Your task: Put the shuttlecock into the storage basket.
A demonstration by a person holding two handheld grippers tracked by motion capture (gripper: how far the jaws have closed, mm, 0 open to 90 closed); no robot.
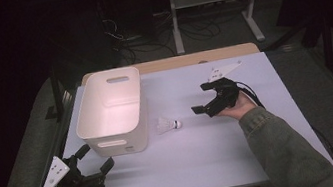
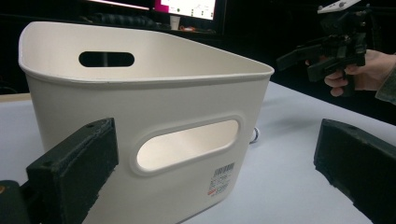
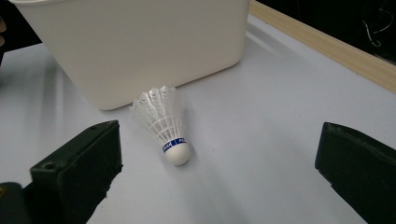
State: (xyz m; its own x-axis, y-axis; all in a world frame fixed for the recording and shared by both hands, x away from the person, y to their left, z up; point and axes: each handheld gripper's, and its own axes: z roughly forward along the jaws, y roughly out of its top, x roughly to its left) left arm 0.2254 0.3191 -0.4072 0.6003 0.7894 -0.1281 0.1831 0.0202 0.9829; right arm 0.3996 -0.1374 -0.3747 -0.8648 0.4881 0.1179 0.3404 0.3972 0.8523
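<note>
In the high view, a white shuttlecock [image 1: 168, 124] is seen lying on its side on the white table [image 1: 224, 150], just beside the right wall of a white plastic bin [image 1: 112, 113], its cork tip turned to the right. The right gripper [image 1: 199, 99] is held to the right of the shuttlecock, near it but apart, with its jaws spread and turned toward it; nothing is held between them. The left gripper [image 1: 98, 158] is held at the near left corner of the table, just in front of the bin's near wall, jaws likewise spread and empty. The shuttlecock is set well apart from this gripper, past the bin's near right corner.

In the left gripper view, the bin [image 2: 140, 116] is seen close ahead between the two spread jaws, its handle slot and a barcode label [image 2: 221, 178] facing the camera. The right gripper [image 2: 302, 59] is seen farther off at the upper right, held in a hand [image 2: 362, 72]. Whether the small shape past the bin's corner is the shuttlecock cannot be told.

In the right gripper view, the shuttlecock [image 3: 163, 123] lies on the table ahead of the wide-open jaws and between their lines, nearer the left jaw, touched by neither. Its cork tip with a blue band is pointed toward the camera and its feathers toward the bin [image 3: 140, 42], which stands just behind it.
</note>
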